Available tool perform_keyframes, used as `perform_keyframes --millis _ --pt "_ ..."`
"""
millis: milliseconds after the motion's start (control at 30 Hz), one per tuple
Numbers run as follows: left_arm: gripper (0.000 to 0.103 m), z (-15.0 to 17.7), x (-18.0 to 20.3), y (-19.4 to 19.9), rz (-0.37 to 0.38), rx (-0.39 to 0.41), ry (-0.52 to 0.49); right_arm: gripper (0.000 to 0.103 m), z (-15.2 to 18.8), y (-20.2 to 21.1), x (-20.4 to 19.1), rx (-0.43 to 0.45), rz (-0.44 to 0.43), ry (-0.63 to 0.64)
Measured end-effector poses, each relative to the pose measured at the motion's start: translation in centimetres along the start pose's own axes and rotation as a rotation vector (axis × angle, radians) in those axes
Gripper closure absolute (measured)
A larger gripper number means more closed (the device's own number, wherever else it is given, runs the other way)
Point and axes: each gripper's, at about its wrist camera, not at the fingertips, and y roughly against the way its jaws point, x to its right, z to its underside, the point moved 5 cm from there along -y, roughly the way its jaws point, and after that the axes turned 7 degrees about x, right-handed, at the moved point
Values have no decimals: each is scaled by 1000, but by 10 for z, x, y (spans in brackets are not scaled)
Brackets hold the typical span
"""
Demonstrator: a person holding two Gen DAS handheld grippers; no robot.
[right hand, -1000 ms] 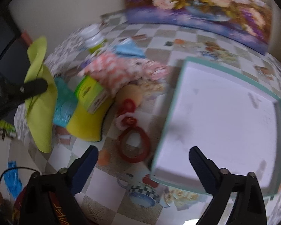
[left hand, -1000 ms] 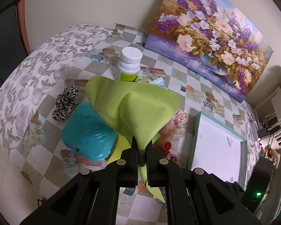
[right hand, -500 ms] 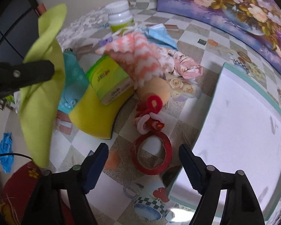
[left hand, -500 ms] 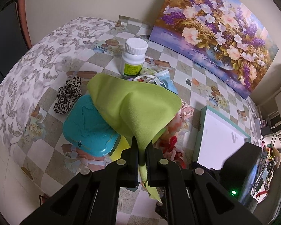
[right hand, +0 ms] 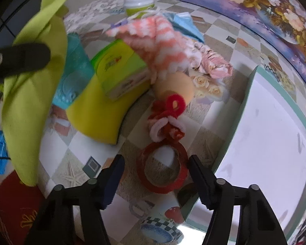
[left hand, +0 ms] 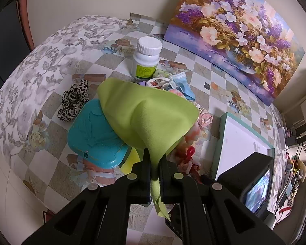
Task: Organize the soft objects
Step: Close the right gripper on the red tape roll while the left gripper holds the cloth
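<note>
The right gripper (right hand: 156,168) points steeply down over the red tape ring (right hand: 163,168), its jaws closing with the ring between them, pads not yet touching. Just beyond the ring lie red and white fuzzy loops (right hand: 166,120). Left of the ring, the left gripper (left hand: 155,163) hangs raised, pinching the green cloth (left hand: 151,118) tight.

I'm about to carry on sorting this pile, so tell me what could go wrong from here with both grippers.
1. The right hand-held gripper is closing around the red tape ring, not yet pressing it; the ring is rigid, not soft, and could skid against the white tray.
2. The green cloth pinched in the left hand-held gripper hangs over the teal box and hides much of the pile.
</note>
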Motion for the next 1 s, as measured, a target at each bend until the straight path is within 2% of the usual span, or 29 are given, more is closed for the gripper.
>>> perform_keyframes --millis 33,300,733,1000 --pt "97 0 0 -1 -1 -2 -1 47 2 -2 -1 -7 7 10" --pt "97 1 0 -3 -4 -12 -4 48 2 6 -3 3 -9 3" --pt "97 -5 8 9 17 46 -26 48 -4 66 31 145 -51 -165" --pt "97 -7 18 15 42 82 -52 48 -3 83 60 184 22 -278"
